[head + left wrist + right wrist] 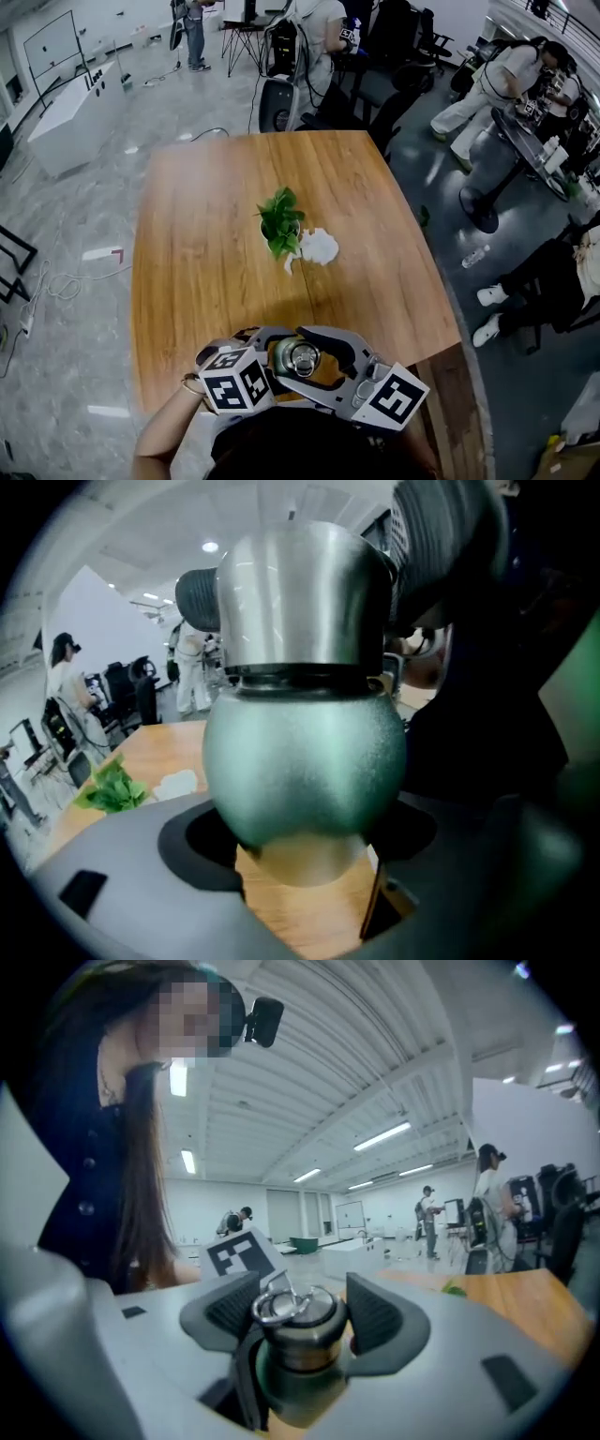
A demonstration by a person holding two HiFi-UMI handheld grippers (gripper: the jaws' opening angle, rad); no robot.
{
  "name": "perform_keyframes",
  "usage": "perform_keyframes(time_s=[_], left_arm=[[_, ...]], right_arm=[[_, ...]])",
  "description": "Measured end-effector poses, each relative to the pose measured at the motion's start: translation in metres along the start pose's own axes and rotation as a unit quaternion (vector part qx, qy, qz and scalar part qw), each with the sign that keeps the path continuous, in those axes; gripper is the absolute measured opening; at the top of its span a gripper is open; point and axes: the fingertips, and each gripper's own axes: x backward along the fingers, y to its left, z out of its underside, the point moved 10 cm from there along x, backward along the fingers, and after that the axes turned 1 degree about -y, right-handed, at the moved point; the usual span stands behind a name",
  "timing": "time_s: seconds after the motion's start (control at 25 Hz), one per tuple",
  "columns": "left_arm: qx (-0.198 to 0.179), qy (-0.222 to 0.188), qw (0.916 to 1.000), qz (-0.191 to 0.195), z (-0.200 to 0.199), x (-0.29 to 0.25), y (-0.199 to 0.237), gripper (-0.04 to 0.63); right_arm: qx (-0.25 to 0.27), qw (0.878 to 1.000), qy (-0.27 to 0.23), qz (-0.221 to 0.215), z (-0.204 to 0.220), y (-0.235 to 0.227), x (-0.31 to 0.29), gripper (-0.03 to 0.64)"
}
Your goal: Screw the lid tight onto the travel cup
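Note:
The travel cup (pixel 302 358) is held up over the near edge of the table between both grippers. In the left gripper view its round green body (pixel 305 771) fills the frame, and my left gripper (pixel 305 850) is shut on its lower part. The steel lid (pixel 305 602) sits on top, with the right gripper's ribbed pads (pixel 199 597) pressed on both sides of it. The right gripper view shows the lid (pixel 298 1335) with its wire ring, and my right gripper (pixel 295 1312) shut on it. In the head view the left gripper (pixel 279 361) and right gripper (pixel 325 361) meet at the cup.
A small potted plant (pixel 281 220) and a crumpled white paper (pixel 319 246) sit mid-table on the wooden table (pixel 206 244). Office chairs and several people stand beyond its far and right edges. The person's body is close behind the grippers.

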Motion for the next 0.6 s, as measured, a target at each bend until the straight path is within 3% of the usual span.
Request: perform_keyframes(time_s=[0.08, 0.16, 0.24, 0.32, 0.44, 0.52, 0.6], left_arm=[[-0.011, -0.005, 0.9987, 0.050, 0.000, 0.003, -0.004, 0.391], [-0.013, 0.005, 0.9980, 0.062, 0.000, 0.002, -0.004, 0.390], [0.003, 0.014, 0.9996, 0.023, 0.001, 0.000, 0.000, 0.391], [0.032, 0.018, 0.9984, -0.043, 0.002, -0.003, 0.005, 0.390], [0.060, 0.019, 0.9915, -0.114, -0.001, -0.006, 0.009, 0.391], [0.050, 0.018, 0.9930, -0.105, -0.001, -0.006, 0.007, 0.391], [0.019, 0.010, 0.9985, -0.051, -0.001, -0.004, 0.001, 0.391]], right_arm=[[-0.004, 0.999, 0.011, -0.040, 0.000, 0.001, 0.001, 0.275], [0.014, 0.999, 0.018, -0.046, 0.001, 0.000, 0.000, 0.273], [0.039, 0.999, 0.020, -0.007, 0.003, 0.000, -0.004, 0.273], [0.048, 0.997, 0.013, 0.053, 0.006, -0.001, -0.007, 0.273], [0.021, 0.995, -0.006, 0.100, 0.007, -0.005, -0.007, 0.273], [0.001, 0.997, -0.004, 0.079, 0.005, -0.007, -0.004, 0.273], [-0.009, 1.000, 0.010, 0.024, 0.003, -0.006, 0.001, 0.275]])
